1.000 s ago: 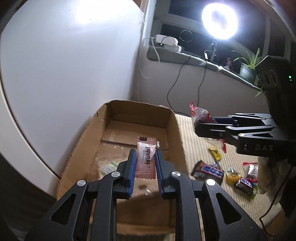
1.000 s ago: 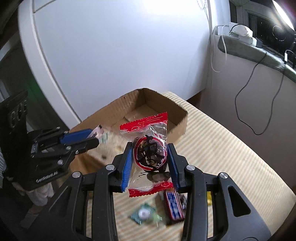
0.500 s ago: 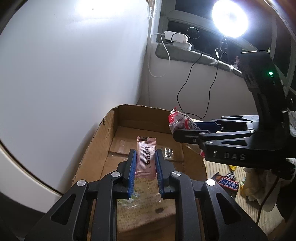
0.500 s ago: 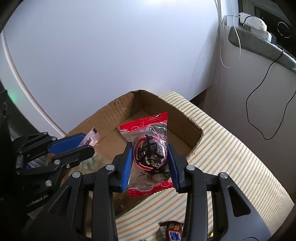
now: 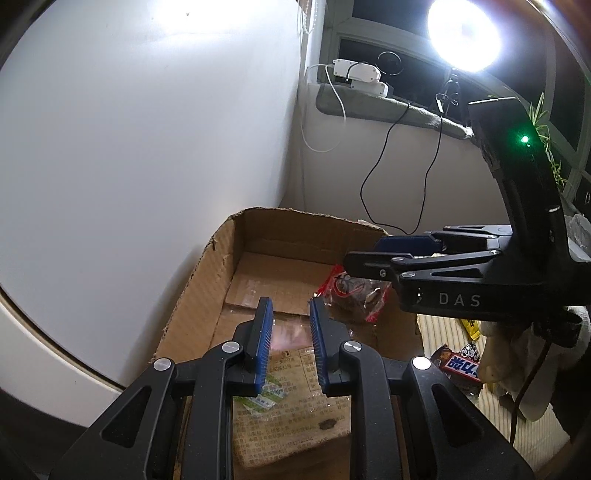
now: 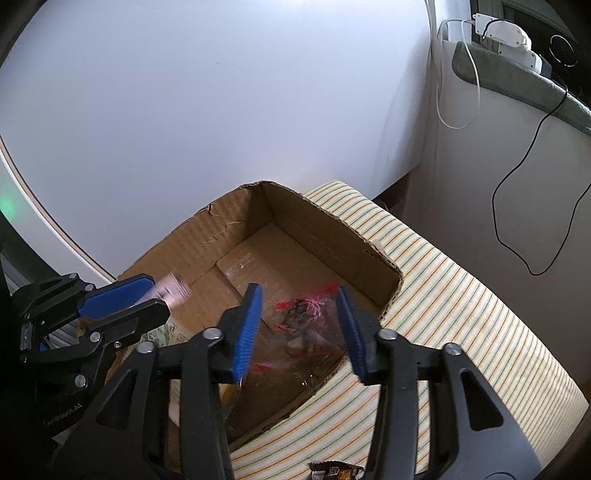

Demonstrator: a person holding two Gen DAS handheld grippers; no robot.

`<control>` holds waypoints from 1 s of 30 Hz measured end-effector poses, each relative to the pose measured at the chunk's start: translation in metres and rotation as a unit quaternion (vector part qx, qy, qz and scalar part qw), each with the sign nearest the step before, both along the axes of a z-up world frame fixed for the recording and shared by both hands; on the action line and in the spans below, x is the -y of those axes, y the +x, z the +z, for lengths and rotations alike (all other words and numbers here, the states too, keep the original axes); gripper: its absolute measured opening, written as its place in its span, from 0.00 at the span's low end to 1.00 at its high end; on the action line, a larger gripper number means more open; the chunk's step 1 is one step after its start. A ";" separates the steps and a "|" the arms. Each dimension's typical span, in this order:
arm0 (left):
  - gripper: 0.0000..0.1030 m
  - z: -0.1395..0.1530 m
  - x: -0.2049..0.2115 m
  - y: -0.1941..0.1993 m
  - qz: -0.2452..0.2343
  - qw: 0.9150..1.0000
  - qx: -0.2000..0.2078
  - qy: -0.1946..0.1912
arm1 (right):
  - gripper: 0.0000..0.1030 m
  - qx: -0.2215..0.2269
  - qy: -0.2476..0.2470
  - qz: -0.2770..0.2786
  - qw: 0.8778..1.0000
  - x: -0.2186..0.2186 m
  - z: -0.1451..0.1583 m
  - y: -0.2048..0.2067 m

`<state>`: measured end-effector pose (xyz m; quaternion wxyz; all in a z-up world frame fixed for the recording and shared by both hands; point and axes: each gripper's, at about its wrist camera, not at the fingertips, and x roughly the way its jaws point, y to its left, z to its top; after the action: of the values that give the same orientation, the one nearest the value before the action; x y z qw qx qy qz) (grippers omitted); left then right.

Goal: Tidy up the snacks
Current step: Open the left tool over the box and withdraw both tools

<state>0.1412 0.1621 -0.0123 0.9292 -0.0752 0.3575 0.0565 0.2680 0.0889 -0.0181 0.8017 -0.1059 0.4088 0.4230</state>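
An open cardboard box [image 5: 207,288] [image 6: 207,236] stands on a striped cloth by a white wall. My left gripper [image 5: 290,300] [image 6: 159,295] hangs over its near end, jaws opening slightly. The pink wrapper [image 5: 290,332] [image 6: 173,291] is a blur slipping out at the fingertips, no longer pinched. My right gripper [image 6: 298,287] [image 5: 364,251] hovers over the box's right side with its jaws opening wide. The red-and-clear snack packet [image 6: 306,321] [image 5: 351,291] has left the pads and is down in the box beneath them.
A green-and-white sachet [image 5: 266,393] lies on the box floor. More snacks sit on the striped cloth [image 6: 461,295] right of the box: a dark chocolate bar [image 5: 461,365] and a yellow candy [image 5: 471,326]. A ring lamp [image 5: 463,35] and a black cable [image 5: 391,166] are behind.
The right jaws spread and the red packet dropped from them into the box. The pink wrapper, upright between the left pads before, now slides out as a blur. Both hands stay over the box.
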 end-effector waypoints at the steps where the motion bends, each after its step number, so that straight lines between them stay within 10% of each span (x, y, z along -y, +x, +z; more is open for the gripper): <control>1: 0.25 0.000 0.000 0.000 0.001 1.000 0.000 0.000 | 0.51 0.003 0.000 -0.002 1.000 0.000 0.000 0.000; 13: 0.61 0.013 0.001 -0.018 0.016 1.000 0.021 0.004 | 0.86 0.026 0.015 -0.029 0.999 0.015 0.018 -0.005; 30: 0.61 0.035 0.041 -0.060 -0.010 0.998 0.054 0.000 | 0.90 0.057 0.043 -0.050 0.996 0.085 0.054 -0.050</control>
<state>0.0817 0.1207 0.0225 0.9476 -0.0743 0.3076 0.0430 0.2182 0.0037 0.0363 0.8476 -0.0750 0.3489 0.3927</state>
